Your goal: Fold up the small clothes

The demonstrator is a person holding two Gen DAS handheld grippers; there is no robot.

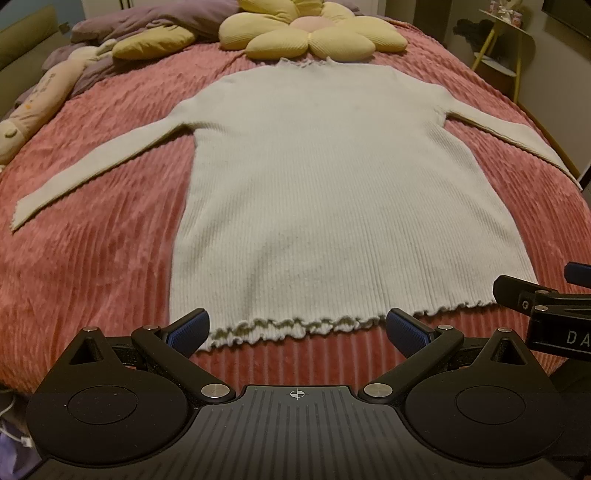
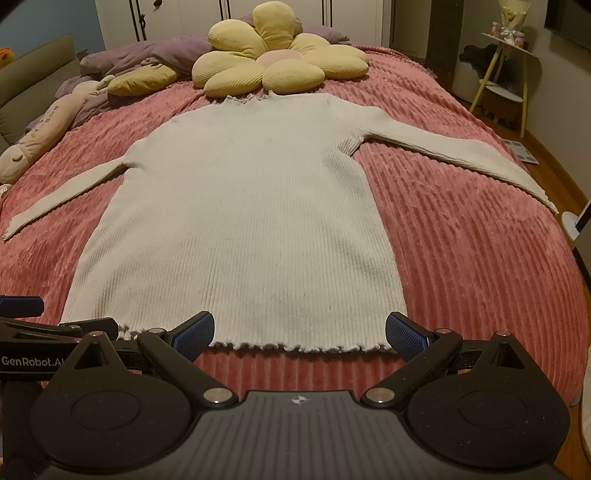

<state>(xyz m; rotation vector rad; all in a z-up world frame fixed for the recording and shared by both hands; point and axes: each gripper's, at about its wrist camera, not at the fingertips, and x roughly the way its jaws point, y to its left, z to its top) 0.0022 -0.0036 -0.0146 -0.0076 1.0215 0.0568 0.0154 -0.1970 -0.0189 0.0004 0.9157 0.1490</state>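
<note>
And here we are at the foot of the bed, with the cream ribbed-knit long-sleeved sweater (image 1: 332,177) spread flat on the pink ridged plush bedspread (image 1: 92,266), neck toward the yellow petal-shaped flower cushion (image 1: 306,33) and both sleeves thrown out to the sides. The frilled hem (image 1: 295,325) lies nearest the cameras.

The left tongs (image 1: 297,328) hang just short of that hem, spread wide and gripping nothing. The right tongs (image 2: 299,330) sit beside them at the hem's other end, just as wide and just as empty. No fold looks started yet, by my reading.

Now, the cloth: it looks soft, light and stretchy, a limp knit that will sag and drape the moment it is lifted, and it may drag a little on that fuzzy bedspread. A pinch in the middle would likely just bunch it. Better bets, I'd say, are the edges: a sleeve cuff (image 1: 18,218) to bring an arm across the body, or the two hem corners (image 2: 388,343) taken together so the panel lifts evenly. The ruffled hem gives a thicker lip, so a shallow bite there should hold.
</note>
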